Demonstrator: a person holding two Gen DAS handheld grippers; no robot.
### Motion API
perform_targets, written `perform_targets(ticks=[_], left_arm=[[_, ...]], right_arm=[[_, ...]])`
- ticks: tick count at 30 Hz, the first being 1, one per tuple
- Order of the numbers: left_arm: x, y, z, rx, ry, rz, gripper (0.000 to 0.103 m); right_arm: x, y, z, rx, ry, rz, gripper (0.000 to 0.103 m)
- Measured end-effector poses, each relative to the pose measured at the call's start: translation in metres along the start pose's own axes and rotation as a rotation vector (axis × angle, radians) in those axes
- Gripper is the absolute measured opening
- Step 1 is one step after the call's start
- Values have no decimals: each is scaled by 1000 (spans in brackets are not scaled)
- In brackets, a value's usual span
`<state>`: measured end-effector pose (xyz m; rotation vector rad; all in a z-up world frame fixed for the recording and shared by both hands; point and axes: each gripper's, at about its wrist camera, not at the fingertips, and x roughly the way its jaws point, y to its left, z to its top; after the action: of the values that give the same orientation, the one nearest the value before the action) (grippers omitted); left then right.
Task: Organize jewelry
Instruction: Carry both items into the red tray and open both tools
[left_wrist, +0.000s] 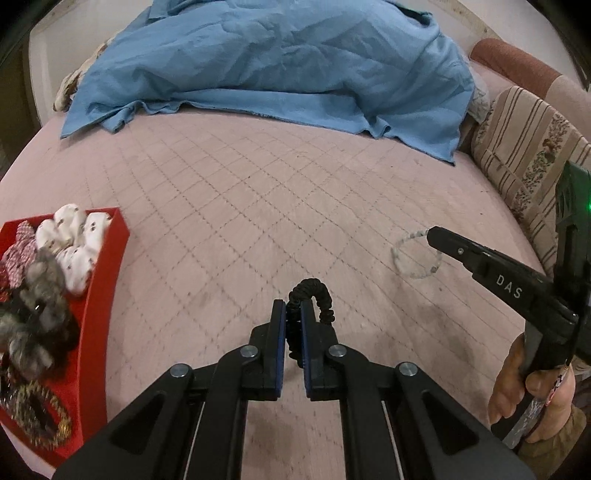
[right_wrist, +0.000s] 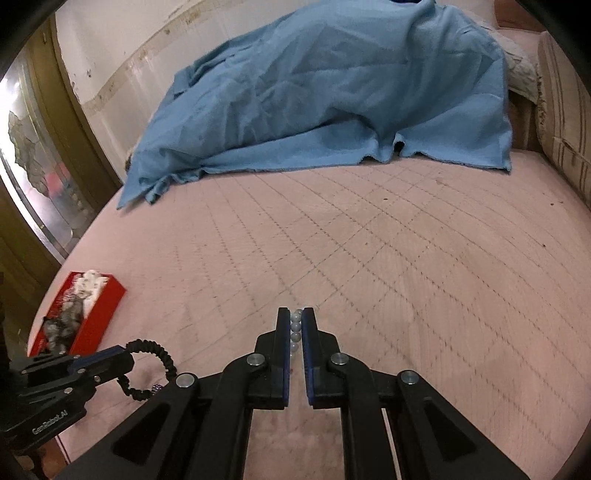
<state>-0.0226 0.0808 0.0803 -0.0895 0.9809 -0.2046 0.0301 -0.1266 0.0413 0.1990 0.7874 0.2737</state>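
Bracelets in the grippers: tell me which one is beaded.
The pale beaded bracelet in the right gripper; the left gripper holds a black coiled band.

You are working over a pink quilted bed cover (left_wrist: 236, 206) stitched in a diamond grid, with dark specks and smudges on it. At its far end lies a crumpled light-blue cloth (left_wrist: 273, 62), draped over a mound. At your left edge rests an open red rectangular box (left_wrist: 107, 273), and a striped beige cushion (left_wrist: 524, 155) borders your right side.
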Motion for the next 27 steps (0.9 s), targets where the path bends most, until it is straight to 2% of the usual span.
perform_targets(ticks=[9,19,27], left_arm=[[-36,5,-28,-15,-25,-34,7],[-60,31,-53,-77,-36,-42,7],[-93,55,-67,-106,-94,-30,7]], right_arm=[[-37,25,-29,9,-21,69,7],[-67,52,-74,70,-9,182,7],[-90,81,-85,46,-23,217,7]])
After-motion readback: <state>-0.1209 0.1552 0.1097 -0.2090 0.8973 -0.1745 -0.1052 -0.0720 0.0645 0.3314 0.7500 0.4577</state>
